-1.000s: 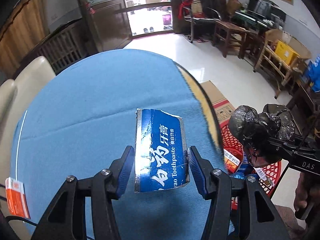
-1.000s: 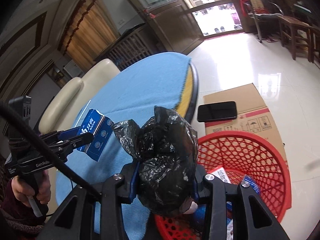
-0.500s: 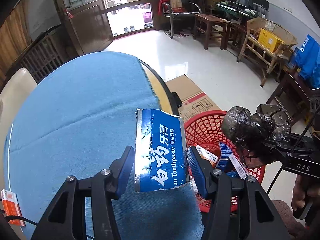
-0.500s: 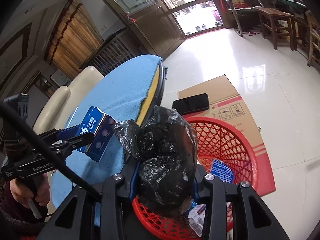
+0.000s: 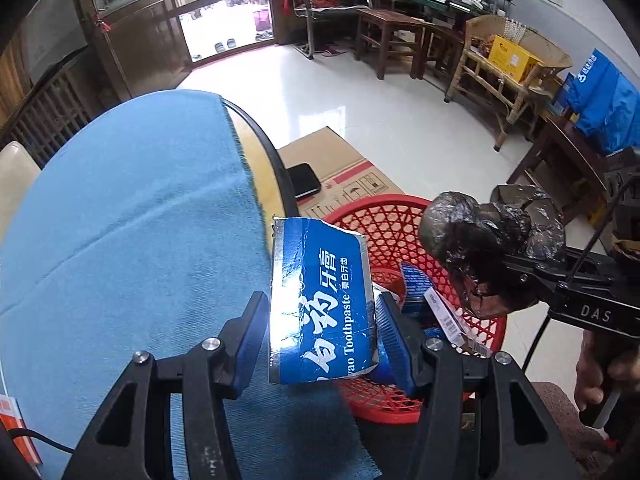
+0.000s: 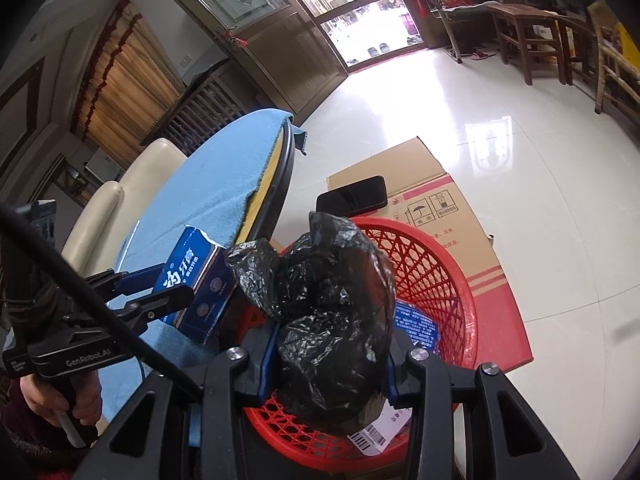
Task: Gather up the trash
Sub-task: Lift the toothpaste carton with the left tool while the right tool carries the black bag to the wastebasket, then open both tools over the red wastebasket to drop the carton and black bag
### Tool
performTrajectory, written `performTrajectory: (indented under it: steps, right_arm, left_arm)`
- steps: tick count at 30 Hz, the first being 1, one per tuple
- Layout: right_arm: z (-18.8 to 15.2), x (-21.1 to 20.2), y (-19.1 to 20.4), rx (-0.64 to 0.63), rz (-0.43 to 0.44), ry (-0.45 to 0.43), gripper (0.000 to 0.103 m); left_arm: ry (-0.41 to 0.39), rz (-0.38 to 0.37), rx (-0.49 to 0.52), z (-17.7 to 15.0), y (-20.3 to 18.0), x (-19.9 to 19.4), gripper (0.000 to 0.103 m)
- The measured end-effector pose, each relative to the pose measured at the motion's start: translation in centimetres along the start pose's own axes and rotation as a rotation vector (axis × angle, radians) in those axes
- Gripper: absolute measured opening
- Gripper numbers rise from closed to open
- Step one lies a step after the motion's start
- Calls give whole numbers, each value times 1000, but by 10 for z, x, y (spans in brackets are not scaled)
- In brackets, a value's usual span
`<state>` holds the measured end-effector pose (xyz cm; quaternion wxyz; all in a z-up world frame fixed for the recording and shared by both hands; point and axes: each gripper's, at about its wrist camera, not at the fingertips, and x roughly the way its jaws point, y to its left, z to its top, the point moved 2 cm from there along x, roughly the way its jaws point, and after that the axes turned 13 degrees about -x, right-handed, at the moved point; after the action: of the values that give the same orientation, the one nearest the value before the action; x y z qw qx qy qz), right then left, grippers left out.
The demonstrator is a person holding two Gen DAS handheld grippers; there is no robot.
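On the far left, the blue cloth point(image 5: 120, 240) covers the round table point(image 6: 286, 160), and a small orange packet point(image 5: 16, 432) lies near its edge. It has not been picked up yet.

The left gripper point(image 5: 320, 332) holds a torn blue toothpaste box point(image 5: 320, 304) tight between its two blue pads point(image 5: 250, 336). The box hangs right at the table edge, just over the near rim of the red basket point(image 6: 448, 272) on the floor.

To do this step well, the left hand should go a bit more to the right, so the whole box is over the open basket and not over the rim. Then it can spread its fingers and let the box fall in. Going too soon could make the box hit the rim and drop on the floor.

The right gripper point(image 6: 328, 364) squeezes a crumpled black plastic bag point(image 6: 332, 320). The bag hangs over the basket, above the paper scraps point(image 6: 416, 324) already inside. It looks ready to drop.

Next to the basket lies a flat cardboard box point(image 6: 440, 208) with a black phone point(image 6: 352, 200) on it.

A second ago the toothpaste box was over the blue cloth, with the basket off to the side. Now both hands have moved right, and more of the basket shows under them.
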<state>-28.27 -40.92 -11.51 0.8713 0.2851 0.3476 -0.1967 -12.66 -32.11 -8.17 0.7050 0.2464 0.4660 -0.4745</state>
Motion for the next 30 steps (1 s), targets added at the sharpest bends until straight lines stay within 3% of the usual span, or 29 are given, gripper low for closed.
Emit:
performTrajectory:
  steps: [6,10,25,30]
  right_arm:
    - [-5,5,-9,29,-24,22,43]
    - [-10,10,-13,57,-28,50,45]
    - [-10,15,-13,78,-28,71,47]
    - [-8,15,-8,73,-23,70,47]
  left_arm:
    - [61,-120,-14,-9,-8,12,58]
    - [86,-148,-22,-14,-9,17,59]
    - [106,-140,-27,-20,-1,22,59]
    - [95,-84,-28,-20,5,19,60]
